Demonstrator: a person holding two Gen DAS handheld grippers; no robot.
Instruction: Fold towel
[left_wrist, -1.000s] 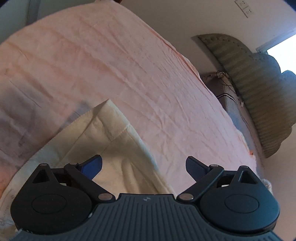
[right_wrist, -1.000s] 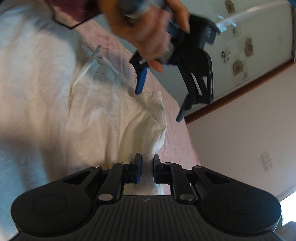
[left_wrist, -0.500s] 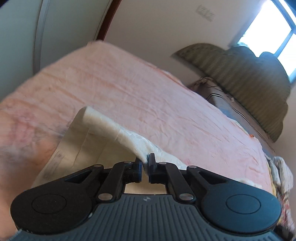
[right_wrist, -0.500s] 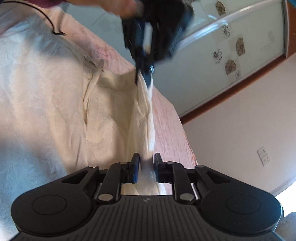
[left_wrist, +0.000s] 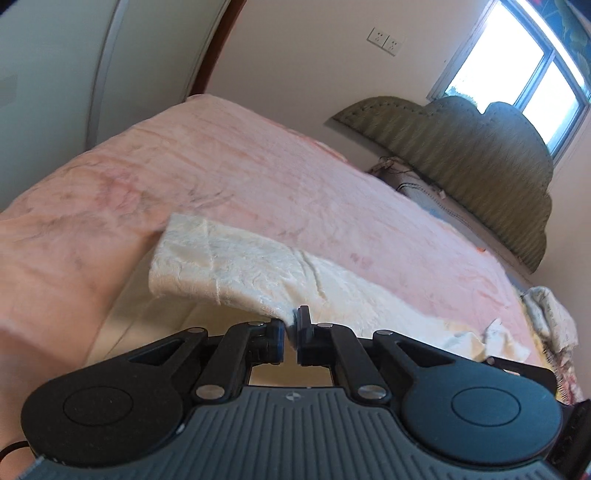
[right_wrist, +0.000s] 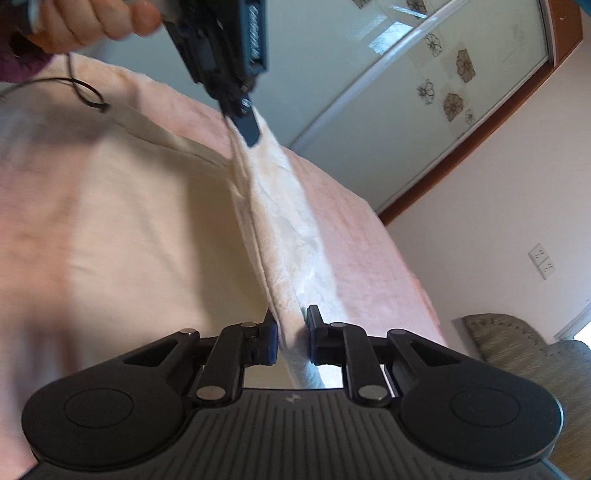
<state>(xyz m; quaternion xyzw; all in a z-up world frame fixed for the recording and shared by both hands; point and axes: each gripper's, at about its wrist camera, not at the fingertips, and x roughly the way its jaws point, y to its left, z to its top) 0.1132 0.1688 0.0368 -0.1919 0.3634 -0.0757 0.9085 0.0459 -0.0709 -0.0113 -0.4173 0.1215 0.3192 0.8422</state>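
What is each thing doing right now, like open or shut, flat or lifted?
left gripper: shut on the towel's edge.
right gripper: shut on the same towel edge.
towel: cream, one edge lifted and stretched between both grippers, the rest lying on the bed.
bed cover: pink, spread out, wrinkled.
window: bright; open or shut, cannot tell.

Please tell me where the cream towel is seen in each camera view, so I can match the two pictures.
Left wrist: the towel lies mid-frame, its edge pinched in the left gripper.
Right wrist: it runs as a taut strip from the right gripper up to the left one.
Shared landmark: the pink bedspread.
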